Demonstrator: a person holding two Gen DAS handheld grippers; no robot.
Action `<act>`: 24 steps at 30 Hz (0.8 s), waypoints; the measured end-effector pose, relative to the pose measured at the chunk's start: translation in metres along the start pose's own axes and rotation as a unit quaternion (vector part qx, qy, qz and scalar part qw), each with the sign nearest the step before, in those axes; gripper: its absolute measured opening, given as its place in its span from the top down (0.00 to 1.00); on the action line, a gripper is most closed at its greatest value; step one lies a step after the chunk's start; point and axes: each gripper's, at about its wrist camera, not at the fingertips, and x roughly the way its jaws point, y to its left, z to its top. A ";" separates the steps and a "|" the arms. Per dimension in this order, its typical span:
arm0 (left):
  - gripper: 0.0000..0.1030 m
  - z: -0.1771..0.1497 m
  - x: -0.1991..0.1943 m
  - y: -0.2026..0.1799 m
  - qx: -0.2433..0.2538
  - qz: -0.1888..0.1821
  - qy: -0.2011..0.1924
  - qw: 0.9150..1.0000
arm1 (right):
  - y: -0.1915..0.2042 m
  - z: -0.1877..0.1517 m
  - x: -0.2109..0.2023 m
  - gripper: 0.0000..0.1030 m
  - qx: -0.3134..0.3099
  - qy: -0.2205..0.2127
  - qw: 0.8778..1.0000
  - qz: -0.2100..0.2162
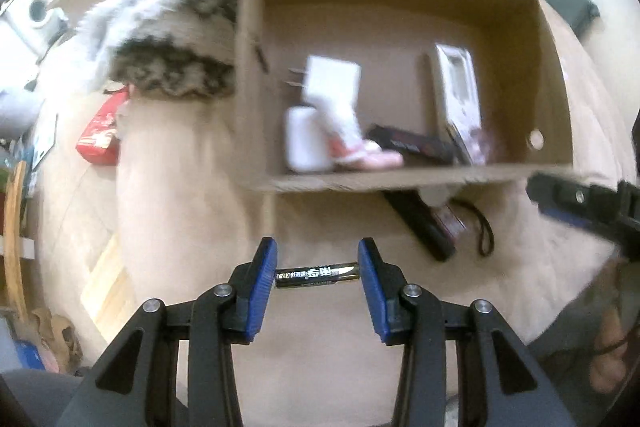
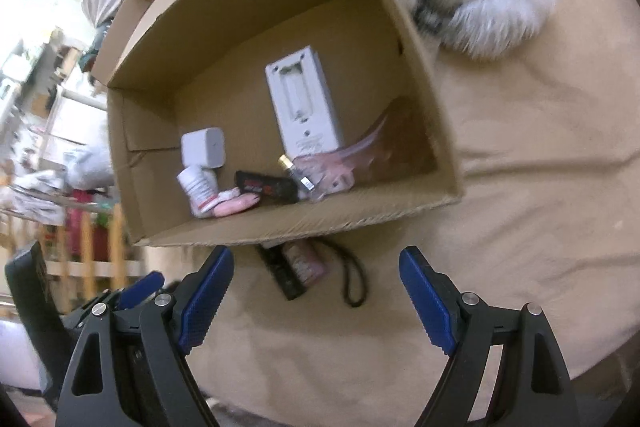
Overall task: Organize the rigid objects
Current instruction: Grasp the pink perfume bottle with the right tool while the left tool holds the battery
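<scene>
Left tool (image 1: 318,273) clamps the battery (image 1: 316,274) end to end, heading boxward (image 1: 400,179), while the right tool (image 2: 316,291) gapes empty.

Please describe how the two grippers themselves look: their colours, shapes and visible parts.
Both match: the left gripper and the right gripper have black angular plastic linkage arms with triangular cut-outs and round silver pivot pins. Their fingers carry blue pads with a fine ribbed surface. No cables or markings show.

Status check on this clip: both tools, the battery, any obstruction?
Left tool shut on battery, short of cardboard box. Right tool open, empty. Black remote lies before the box; path otherwise open.
</scene>
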 end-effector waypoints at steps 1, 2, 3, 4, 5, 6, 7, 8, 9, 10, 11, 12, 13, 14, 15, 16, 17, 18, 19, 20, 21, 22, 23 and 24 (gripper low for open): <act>0.63 -0.002 -0.002 0.008 -0.005 -0.001 -0.004 1.000 | -0.003 0.000 0.003 0.14 0.009 0.008 1.000 0.016; 0.63 -0.003 -0.001 0.014 -0.017 -0.005 -0.005 1.000 | -0.005 0.000 0.007 0.24 0.015 0.017 0.999 0.030; 0.63 -0.001 -0.001 0.018 -0.028 -0.012 -0.003 1.000 | -0.005 -0.001 0.010 0.32 0.016 0.024 0.999 0.037; 0.63 -0.005 -0.002 0.023 -0.037 -0.023 -0.002 0.999 | -0.004 -0.002 0.014 0.50 0.015 0.033 0.999 0.039; 0.63 -0.002 -0.003 0.025 -0.039 -0.032 -0.003 0.999 | -0.002 -0.003 0.019 0.59 0.012 0.040 0.998 0.038; 0.63 -0.001 -0.008 0.027 -0.035 -0.032 -0.006 0.999 | 0.001 -0.003 0.024 0.62 0.005 0.047 0.998 0.032; 0.63 -0.001 -0.009 0.026 -0.028 -0.029 -0.010 0.999 | 0.004 -0.004 0.028 0.64 -0.002 0.053 0.998 0.026; 0.63 0.000 -0.010 0.023 -0.023 -0.027 -0.014 0.999 | 0.007 -0.004 0.031 0.64 -0.007 0.055 0.998 0.022; 0.63 0.000 -0.011 0.023 -0.020 -0.027 -0.016 0.999 | 0.010 -0.004 0.034 0.64 -0.012 0.056 0.998 0.017; 0.63 0.000 -0.010 0.023 -0.023 -0.032 -0.014 0.999 | 0.013 -0.004 0.037 0.65 -0.016 0.058 0.998 0.012; 0.63 0.001 -0.009 0.023 -0.027 -0.038 -0.010 0.999 | 0.015 -0.004 0.042 0.67 -0.019 0.062 0.998 0.007; 0.63 0.000 -0.008 0.024 -0.032 -0.044 -0.004 0.999 | 0.017 -0.003 0.046 0.69 -0.020 0.066 0.998 0.004; 0.63 0.000 -0.005 0.024 -0.035 -0.046 0.000 0.998 | 0.019 -0.003 0.052 0.71 -0.020 0.072 0.997 0.002; 0.63 0.000 -0.004 0.025 -0.039 -0.048 0.003 0.998 | 0.020 -0.002 0.058 0.76 -0.020 0.077 0.997 -0.001; 0.63 0.001 -0.004 0.025 -0.041 -0.049 0.005 0.998 | 0.020 -0.001 0.063 0.78 -0.023 0.081 0.996 -0.007; 0.63 0.001 -0.004 0.026 -0.042 -0.049 0.006 0.998 | 0.022 -0.001 0.068 0.78 -0.027 0.085 0.996 -0.018; 0.63 0.002 -0.004 0.026 -0.044 -0.048 0.005 0.998 | 0.023 -0.001 0.074 0.78 -0.032 0.087 0.995 -0.031; 0.63 0.002 -0.003 0.027 -0.045 -0.047 0.004 0.998 | 0.024 0.000 0.081 0.78 -0.037 0.089 0.994 -0.045; 0.63 0.003 -0.003 0.027 -0.047 -0.046 0.005 0.998 | 0.026 0.000 0.084 0.78 -0.045 0.088 0.993 -0.060; 0.63 0.004 -0.002 0.029 -0.052 -0.047 0.007 0.998 | 0.028 0.000 0.089 0.78 -0.056 0.089 0.992 -0.073; 0.63 0.005 -0.001 0.031 -0.057 -0.049 0.009 0.997 | 0.030 0.000 0.093 0.78 -0.058 0.092 0.992 -0.070; 0.63 0.005 0.000 0.032 -0.064 -0.055 0.013 0.996 | 0.033 -0.001 0.096 0.77 -0.064 0.096 0.991 -0.069; 0.63 0.005 0.000 0.033 -0.068 -0.060 0.016 0.996 | 0.037 -0.002 0.098 0.77 -0.078 0.096 0.989 -0.077; 0.63 0.005 0.000 0.034 -0.071 -0.067 0.017 0.995 | 0.043 -0.004 0.100 0.77 -0.099 0.097 0.987 -0.086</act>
